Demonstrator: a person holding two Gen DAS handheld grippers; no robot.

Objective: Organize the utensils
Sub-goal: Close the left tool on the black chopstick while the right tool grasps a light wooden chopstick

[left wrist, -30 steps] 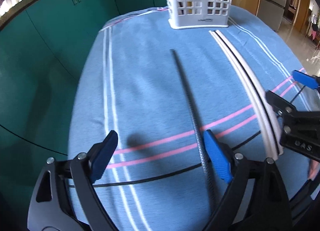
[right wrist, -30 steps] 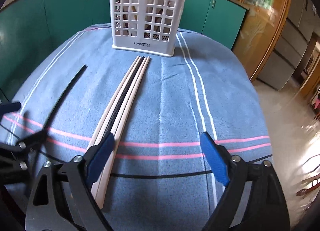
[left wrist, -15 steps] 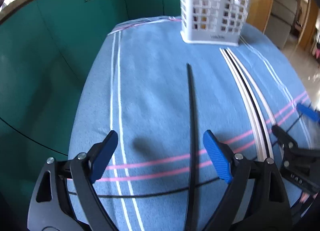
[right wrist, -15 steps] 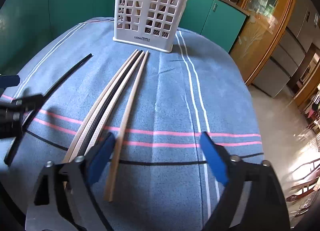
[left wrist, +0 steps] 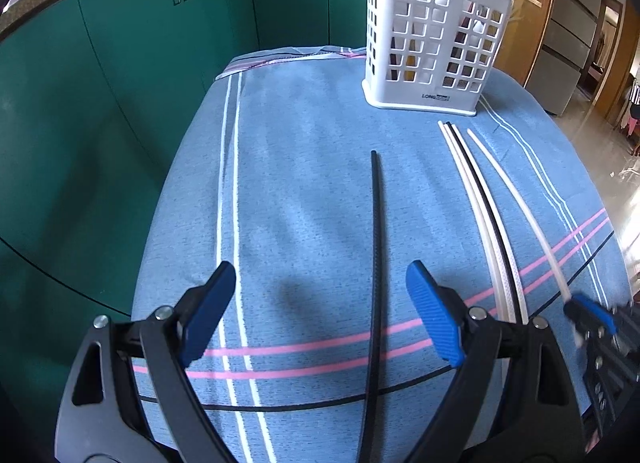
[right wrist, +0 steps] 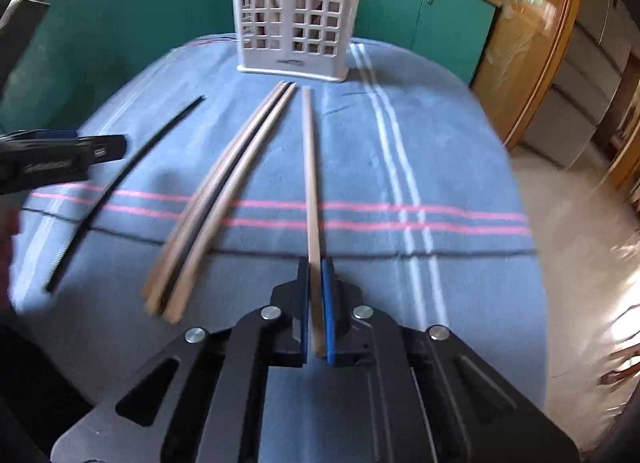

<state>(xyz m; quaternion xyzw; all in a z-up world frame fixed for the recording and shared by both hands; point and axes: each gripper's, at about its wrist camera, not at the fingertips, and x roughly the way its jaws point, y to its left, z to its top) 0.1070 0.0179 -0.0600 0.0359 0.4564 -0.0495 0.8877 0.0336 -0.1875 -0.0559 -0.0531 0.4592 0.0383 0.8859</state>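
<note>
A white slotted utensil basket (left wrist: 434, 51) stands at the far end of the blue cloth; it also shows in the right wrist view (right wrist: 294, 15). My right gripper (right wrist: 316, 295) is shut on the near end of a pale chopstick (right wrist: 310, 167), which shows in the left wrist view (left wrist: 516, 199). Two pale chopsticks with a black one between them (right wrist: 218, 191) lie to its left. A lone black chopstick (left wrist: 375, 247) lies between the jaws of my open left gripper (left wrist: 320, 303), which hovers above it.
The table carries a blue cloth (left wrist: 312, 167) with white and pink stripes. Green cabinets (left wrist: 120, 75) stand close on the left and behind. A wooden cabinet (right wrist: 532, 43) and open floor lie to the right.
My right gripper closed on the rightmost pale chopstick, now separated from the bundle. My left gripper shifted so the black chopstick lies between its jaws.
</note>
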